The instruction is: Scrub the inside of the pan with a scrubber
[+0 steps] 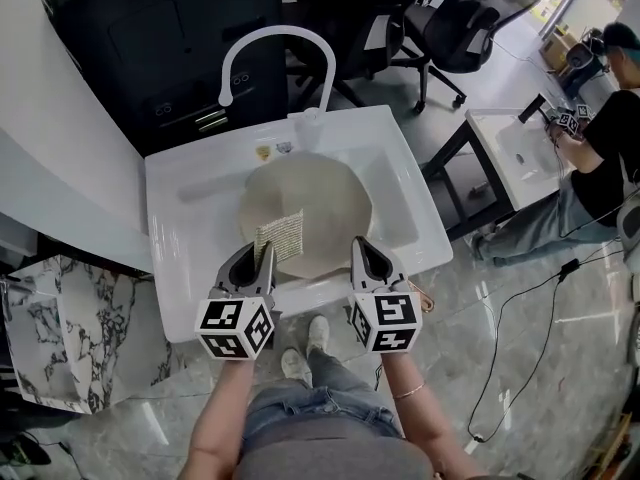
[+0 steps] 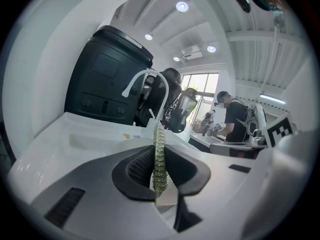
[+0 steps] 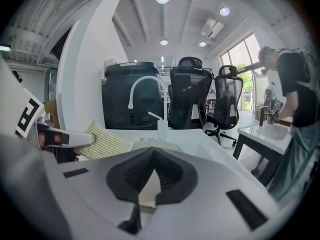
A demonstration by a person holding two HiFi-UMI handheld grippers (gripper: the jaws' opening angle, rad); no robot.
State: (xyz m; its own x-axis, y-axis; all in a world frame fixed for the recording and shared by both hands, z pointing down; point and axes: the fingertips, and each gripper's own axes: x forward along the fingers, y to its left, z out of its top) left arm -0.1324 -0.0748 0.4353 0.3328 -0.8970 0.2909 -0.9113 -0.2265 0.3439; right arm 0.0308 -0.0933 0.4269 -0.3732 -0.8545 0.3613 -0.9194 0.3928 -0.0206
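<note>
A round beige pan (image 1: pixel 320 200) lies in the white sink (image 1: pixel 180 258). My left gripper (image 1: pixel 256 260) is shut on a yellowish woven scrubber (image 1: pixel 281 235), which stands up over the pan's near left part. In the left gripper view the scrubber (image 2: pixel 159 156) shows edge-on, pinched between the jaws. My right gripper (image 1: pixel 368 258) hovers over the sink's near edge, right of the pan's front rim, jaws together and holding nothing. The right gripper view shows its closed jaws (image 3: pixel 152 160), the scrubber (image 3: pixel 103 142) at left, and the pan rim (image 3: pixel 156 145) just beyond.
A white arched faucet (image 1: pixel 276 40) rises behind the sink, a black cabinet (image 1: pixel 170 38) beyond it. Office chairs (image 1: pixel 460 18) stand at back right. Another person (image 1: pixel 600 138) works at a second white table (image 1: pixel 505 148). A marble slab (image 1: pixel 60 318) lies left; cables (image 1: pixel 520 318) cross the floor.
</note>
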